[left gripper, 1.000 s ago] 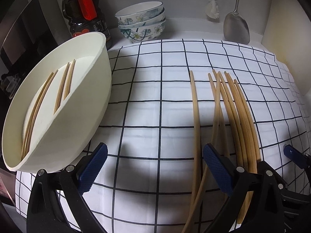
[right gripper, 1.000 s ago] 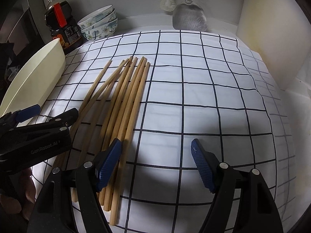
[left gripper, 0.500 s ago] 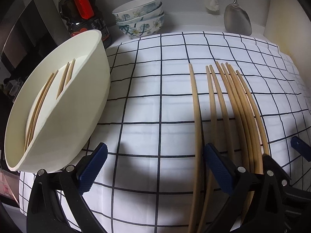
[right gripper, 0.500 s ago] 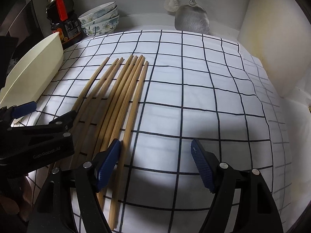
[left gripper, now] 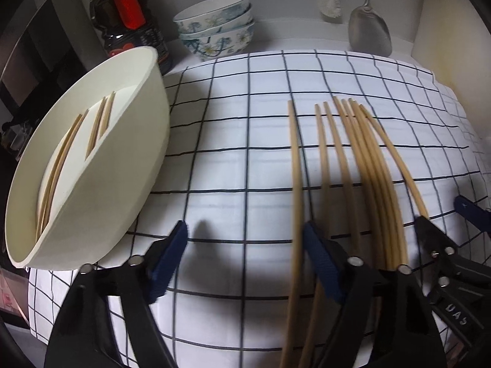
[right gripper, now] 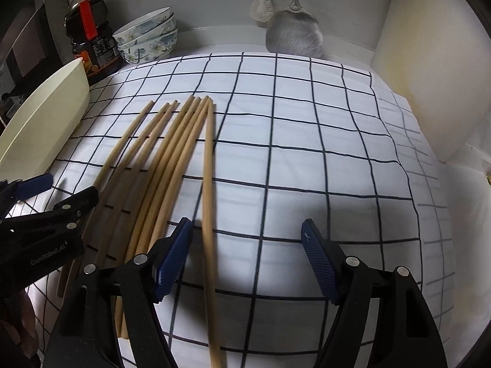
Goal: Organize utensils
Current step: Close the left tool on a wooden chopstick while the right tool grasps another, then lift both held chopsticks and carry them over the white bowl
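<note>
A white cloth with a dark grid point(left gripper: 245, 141) is spread over the desk, and loose wooden chopsticks point(left gripper: 368, 159) are laid on it side by side, their tips pointing toward the back wall. In the right wrist view, the same chopsticks point(right gripper: 172, 153) are seen left of centre, with one stick lying slightly apart on the right of the bundle.

The left tool point(left gripper: 245, 245) is held low over the cloth with its blue-padded fingers point(left gripper: 172, 245) spread apart; the leftmost chopstick is seen just inside the right finger, while the others run under or beyond it. The right tool point(right gripper: 245, 239) is also held with its fingers wide apart, and the separated stick passes between them, close to the left finger. Nothing is gripped by either tool.

A cream oval tray point(left gripper: 135, 184) is set at the left edge of the cloth, and a few chopsticks are already laid inside it. Bare cloth is left open between the tray and the bundle, and a wider open stretch is found to the right of the bundle, up to a pale wall.

At the back, a dark sauce bottle point(left gripper: 129, 21), stacked floral bowls point(left gripper: 214, 24), a metal spatula point(left gripper: 368, 30) and a white brush point(left gripper: 330, 0) are lined along the wall.
</note>
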Available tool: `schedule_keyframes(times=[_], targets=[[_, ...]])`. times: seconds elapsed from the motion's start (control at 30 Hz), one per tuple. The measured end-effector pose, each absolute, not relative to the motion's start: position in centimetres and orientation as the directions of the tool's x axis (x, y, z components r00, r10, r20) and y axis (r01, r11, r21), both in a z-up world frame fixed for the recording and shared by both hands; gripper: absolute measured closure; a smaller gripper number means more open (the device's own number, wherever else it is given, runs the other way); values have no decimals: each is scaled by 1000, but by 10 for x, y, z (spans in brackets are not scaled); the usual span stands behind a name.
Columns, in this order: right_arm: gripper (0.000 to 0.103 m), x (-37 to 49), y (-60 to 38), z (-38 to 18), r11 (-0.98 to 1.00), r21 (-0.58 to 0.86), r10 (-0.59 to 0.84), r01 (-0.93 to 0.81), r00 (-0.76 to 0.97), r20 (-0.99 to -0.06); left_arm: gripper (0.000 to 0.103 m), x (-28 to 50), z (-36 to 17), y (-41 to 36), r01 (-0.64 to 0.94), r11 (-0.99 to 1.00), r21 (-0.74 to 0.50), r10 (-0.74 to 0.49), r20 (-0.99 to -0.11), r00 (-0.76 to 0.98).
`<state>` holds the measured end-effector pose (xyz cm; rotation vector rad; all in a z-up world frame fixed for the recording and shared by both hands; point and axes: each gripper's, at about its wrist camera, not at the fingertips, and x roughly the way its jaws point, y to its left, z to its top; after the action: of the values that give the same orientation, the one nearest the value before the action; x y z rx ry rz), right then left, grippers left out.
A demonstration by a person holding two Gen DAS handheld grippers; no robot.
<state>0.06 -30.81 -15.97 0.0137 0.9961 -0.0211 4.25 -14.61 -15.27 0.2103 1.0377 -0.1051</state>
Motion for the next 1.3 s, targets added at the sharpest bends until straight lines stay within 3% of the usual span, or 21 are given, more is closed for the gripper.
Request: schedule_keyframes(times=[0.17, 0.33, 0.4, 0.77, 1.0, 1.3], targets=[[47, 2, -300, -159, 1000, 4, 12, -16, 562, -827, 70, 41, -150, -155, 227, 970, 81, -42, -872, 489], [91, 0, -290, -157, 998, -4, 28, -57, 562, -826, 96, 38, -149, -164, 259, 964, 59, -73, -879, 471], [96, 0, -289, -156, 998, 0, 31, -56, 559, -828, 96, 37, -148, -165, 257, 964, 65, -66, -879, 471], [97, -17, -307, -134, 991, 130, 107, 2, 562, -820, 96, 34, -125, -148, 240, 970, -28, -139, -876, 461], [97, -32, -300, -87, 988, 153, 140, -32, 616, -775, 96, 15, -70, -127, 218, 972, -86, -187, -843, 504], [96, -20, -234, -45, 975, 150, 220, -162, 635, -741, 96, 7, -9, -54, 135, 987, -84, -149, -792, 593]])
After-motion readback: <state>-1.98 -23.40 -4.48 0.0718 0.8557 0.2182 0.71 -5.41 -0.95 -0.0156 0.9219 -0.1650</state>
